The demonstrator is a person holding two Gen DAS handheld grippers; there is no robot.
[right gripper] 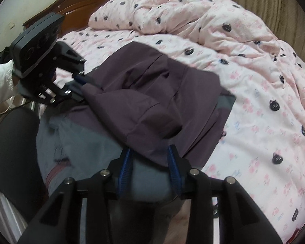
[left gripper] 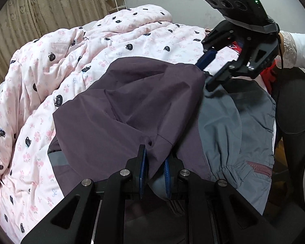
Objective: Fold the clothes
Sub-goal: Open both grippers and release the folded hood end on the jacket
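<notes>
A purple and grey jacket (left gripper: pixel 132 101) lies on the pink quilt, its purple part folded over the grey part (left gripper: pixel 233 126). At the near edge my left gripper (left gripper: pixel 155 154) is shut on a bunched fold of purple cloth. In the right wrist view the same left gripper (right gripper: pixel 81 83) pinches the jacket's (right gripper: pixel 142 93) left corner. My right gripper (right gripper: pixel 150 149) has its jaws apart over the near hem; purple and grey cloth lies between the pads, which do not press on it. From the left wrist view the right gripper (left gripper: pixel 206 74) sits at the jacket's far right corner.
The quilt (left gripper: pixel 40 81) with black cat faces is rumpled and covers the bed, heaped at the back (right gripper: pixel 172 10). A wooden headboard (right gripper: pixel 75 2) and a beige curtain (left gripper: pixel 40 6) stand behind. A dark rounded seat (left gripper: pixel 294 105) is beside the bed. A white sleeve (left gripper: pixel 303 50) holds the right gripper.
</notes>
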